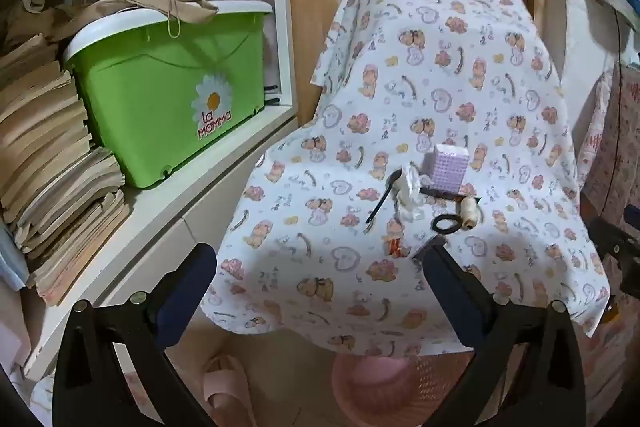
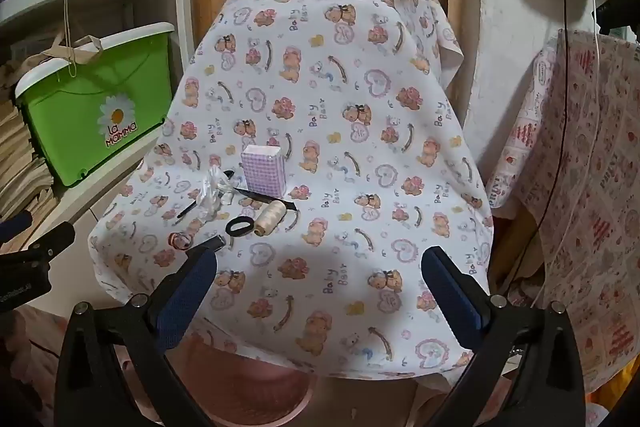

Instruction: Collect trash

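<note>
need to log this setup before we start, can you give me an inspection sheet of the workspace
surface: table under a bear-print cloth.
job's things: crumpled clear wrapper; small orange scrap; pink basket under the table.
clutter: purple checked box, thread spool, scissors, black pen.
grippers: left gripper and right gripper open, empty.
cables: black cord, white cord at right.
surroundings: green bin on shelf, stacked papers.

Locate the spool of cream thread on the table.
In the right wrist view the spool of cream thread lies left of centre on the bear-print cloth, beside the black scissors, in front of the lilac checked box.
</note>
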### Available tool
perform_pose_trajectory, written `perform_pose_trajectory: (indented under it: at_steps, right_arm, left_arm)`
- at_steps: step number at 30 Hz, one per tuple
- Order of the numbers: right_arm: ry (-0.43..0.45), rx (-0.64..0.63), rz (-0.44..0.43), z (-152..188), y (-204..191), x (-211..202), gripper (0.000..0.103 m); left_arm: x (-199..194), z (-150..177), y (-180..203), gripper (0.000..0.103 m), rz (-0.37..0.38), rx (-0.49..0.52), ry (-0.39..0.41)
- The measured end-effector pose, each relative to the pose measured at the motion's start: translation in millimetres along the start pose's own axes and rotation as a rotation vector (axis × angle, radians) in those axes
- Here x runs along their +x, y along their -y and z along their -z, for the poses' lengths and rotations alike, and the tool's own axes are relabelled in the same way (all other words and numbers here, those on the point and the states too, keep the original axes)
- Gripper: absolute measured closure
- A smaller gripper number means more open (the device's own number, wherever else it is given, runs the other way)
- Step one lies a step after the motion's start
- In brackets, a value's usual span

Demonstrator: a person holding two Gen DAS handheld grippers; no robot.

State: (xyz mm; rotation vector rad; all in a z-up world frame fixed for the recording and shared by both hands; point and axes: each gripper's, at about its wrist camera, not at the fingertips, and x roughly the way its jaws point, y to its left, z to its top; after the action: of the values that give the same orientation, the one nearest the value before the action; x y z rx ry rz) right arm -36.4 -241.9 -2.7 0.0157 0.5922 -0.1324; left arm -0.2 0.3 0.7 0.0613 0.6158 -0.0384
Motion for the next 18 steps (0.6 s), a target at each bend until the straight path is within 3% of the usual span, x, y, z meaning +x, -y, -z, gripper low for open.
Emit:
perform_pose_trajectory:
  at_steps: [5, 6, 12, 18]
  right_arm:
    - [0.016, -0.035, 0.018, 3, 2, -8, 0.0]
    - [0.005, -0.054, 0.034, 3, -5, -5, 0.0]
    - [0.017, -0.037, -0.003, 5, -1, -8, 0.0]
    - [0.028, -0.053, 0.004, 4, -6, -9, 0.0]
  left_arm:
    - [6, -8, 1, 0.001, -0.01, -0.005, -0.037]
    - [3, -1, 2, 0.001, -0.004, 0.022, -0.001]
    - [-3, 4, 10, 0.001, -0.014, 0.051, 0.031]
    - [-16, 1, 5, 0.001, -0.013, 0.019, 0.119]
